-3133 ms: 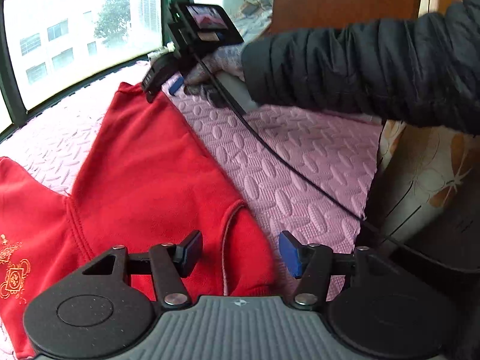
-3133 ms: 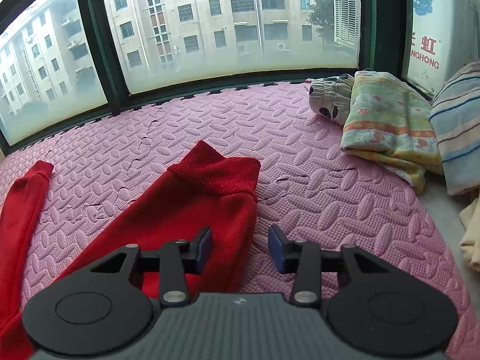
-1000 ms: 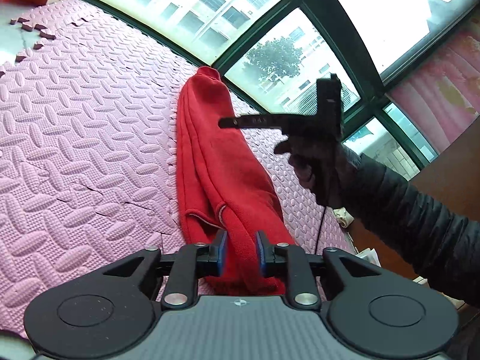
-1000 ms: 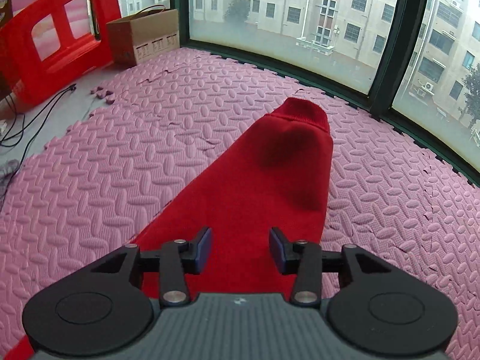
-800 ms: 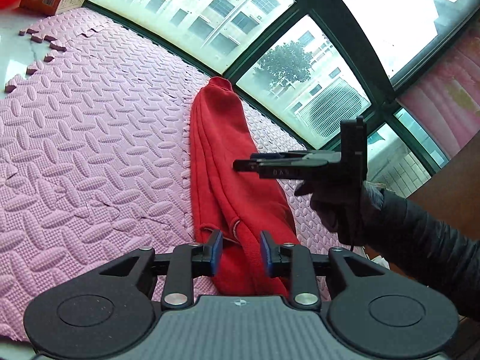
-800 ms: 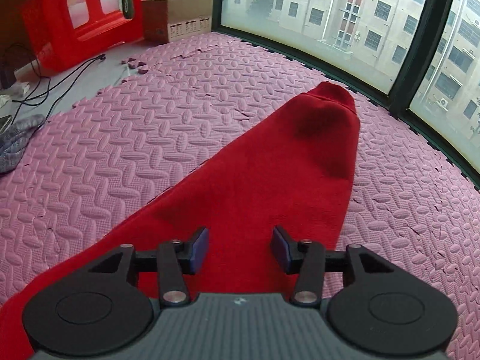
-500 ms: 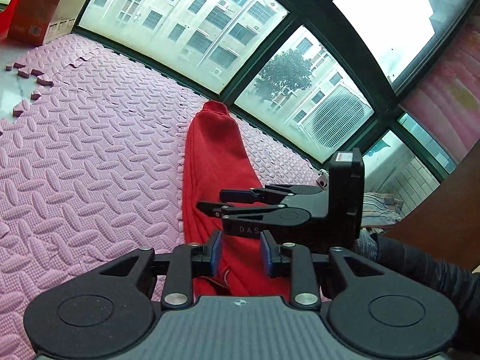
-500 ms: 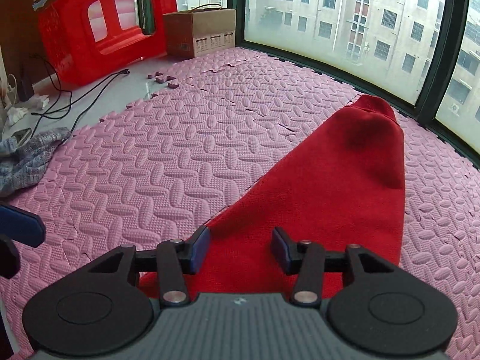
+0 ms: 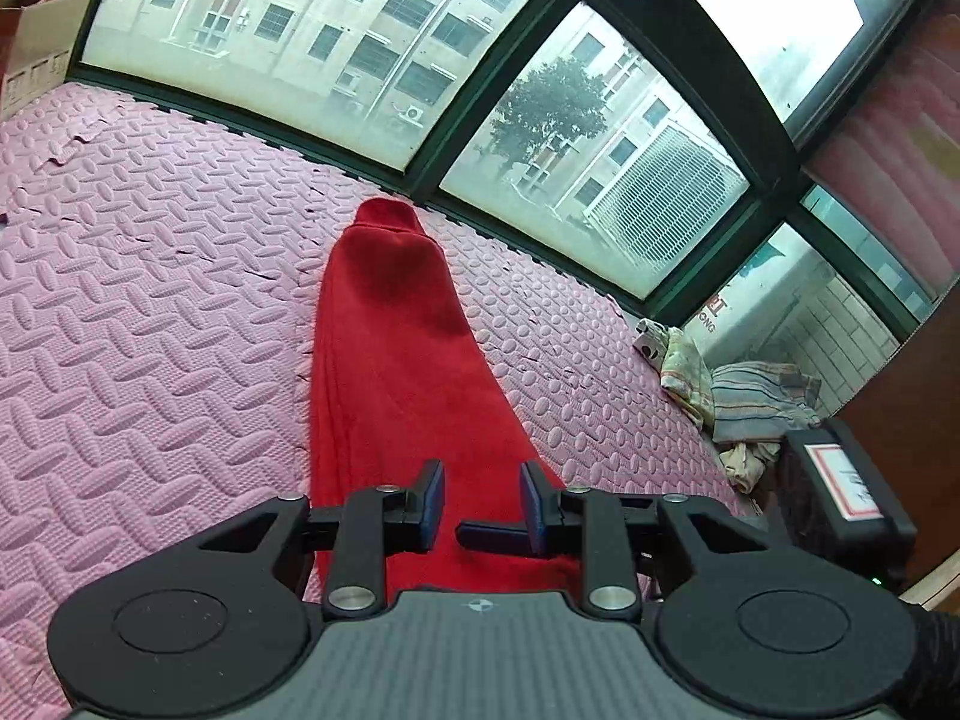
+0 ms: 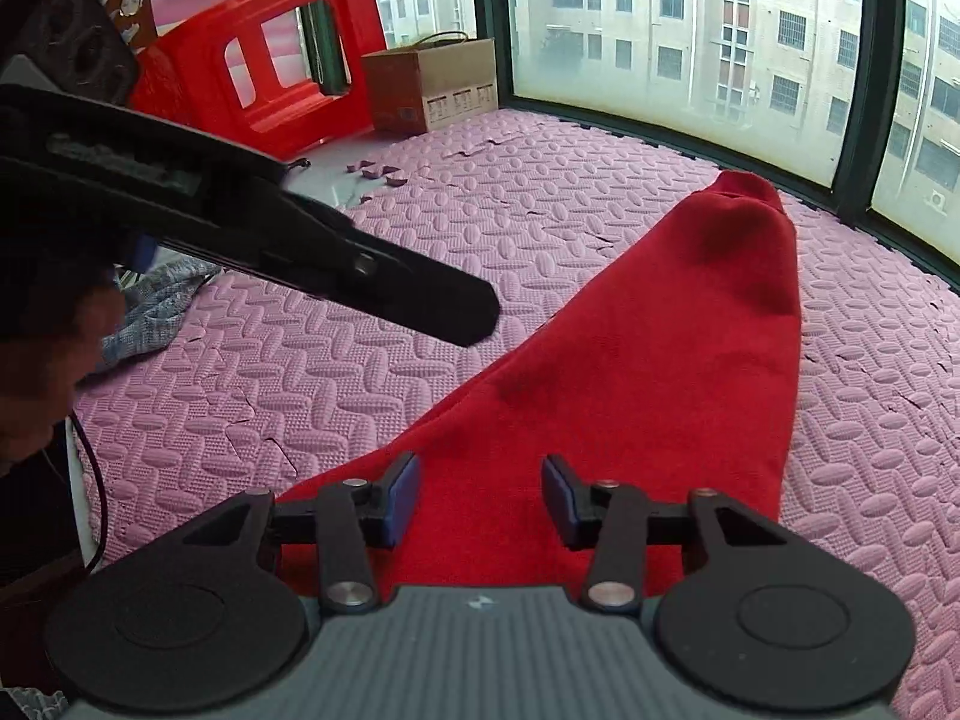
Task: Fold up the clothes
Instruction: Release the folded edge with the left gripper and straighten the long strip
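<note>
Lying folded lengthwise on the pink foam mat [image 9: 150,312], the red garment [image 9: 408,372] stretched as a long, narrow strip from just under both grippers toward the window [image 9: 336,30], its cuffed tip pointing at the glass. Three seconds earlier it had been spread open with a sleeve flung out to one side; that half now lay doubled over, so the first fold appeared done (a crosswise fold likely remained). The left gripper [image 9: 482,507] hung over the near end with its fingers narrowly parted and no cloth visibly pinched between them. The right gripper [image 10: 482,501], fingers moderately apart and empty, hovered above the same end, having crossed in beside the left over the past second.
</note>
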`<state>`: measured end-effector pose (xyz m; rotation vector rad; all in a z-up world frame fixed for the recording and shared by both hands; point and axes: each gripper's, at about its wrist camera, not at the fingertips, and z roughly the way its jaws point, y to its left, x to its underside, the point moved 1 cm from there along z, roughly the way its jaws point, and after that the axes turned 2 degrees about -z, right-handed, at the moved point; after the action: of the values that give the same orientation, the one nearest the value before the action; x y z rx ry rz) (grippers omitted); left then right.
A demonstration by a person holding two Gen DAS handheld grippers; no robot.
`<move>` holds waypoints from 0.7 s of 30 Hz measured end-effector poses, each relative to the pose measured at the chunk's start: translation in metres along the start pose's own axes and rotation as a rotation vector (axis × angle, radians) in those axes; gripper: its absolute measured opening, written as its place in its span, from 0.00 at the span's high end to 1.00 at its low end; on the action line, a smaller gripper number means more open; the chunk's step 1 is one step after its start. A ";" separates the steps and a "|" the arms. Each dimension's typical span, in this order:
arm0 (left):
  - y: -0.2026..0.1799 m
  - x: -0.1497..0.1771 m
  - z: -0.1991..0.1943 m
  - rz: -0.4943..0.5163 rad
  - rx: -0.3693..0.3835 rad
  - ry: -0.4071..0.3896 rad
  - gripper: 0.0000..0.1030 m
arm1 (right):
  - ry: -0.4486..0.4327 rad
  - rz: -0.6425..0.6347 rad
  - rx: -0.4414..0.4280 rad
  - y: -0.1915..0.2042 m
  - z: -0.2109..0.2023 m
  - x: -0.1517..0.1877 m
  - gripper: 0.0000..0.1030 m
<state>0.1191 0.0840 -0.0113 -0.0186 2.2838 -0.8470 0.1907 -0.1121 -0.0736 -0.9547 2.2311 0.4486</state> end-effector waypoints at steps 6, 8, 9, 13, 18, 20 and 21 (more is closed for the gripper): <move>-0.001 0.004 0.035 0.063 -0.001 0.105 0.71 | -0.009 -0.038 0.001 0.014 -0.023 0.018 0.55; 0.000 0.008 0.043 0.088 -0.014 0.134 0.71 | -0.036 -0.080 -0.015 0.029 -0.025 0.024 0.55; 0.001 0.011 0.046 0.093 -0.026 0.143 0.71 | -0.049 -0.090 -0.028 0.036 -0.024 0.026 0.55; 0.012 0.019 0.053 0.084 -0.058 0.165 0.71 | -0.075 -0.106 -0.047 0.055 -0.014 0.028 0.56; 0.018 0.021 0.051 0.071 -0.065 0.157 0.71 | -0.107 -0.036 -0.039 0.034 -0.035 0.032 0.55; 0.020 0.021 0.050 0.068 -0.067 0.151 0.71 | -0.120 0.007 -0.019 0.018 -0.048 0.035 0.55; 0.021 0.021 0.049 0.064 -0.067 0.148 0.71 | -0.124 0.030 -0.010 0.009 -0.053 0.036 0.55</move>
<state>0.1380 0.0679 -0.0629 0.0895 2.4368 -0.7614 0.1424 -0.1526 -0.0598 -0.8750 2.1355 0.5190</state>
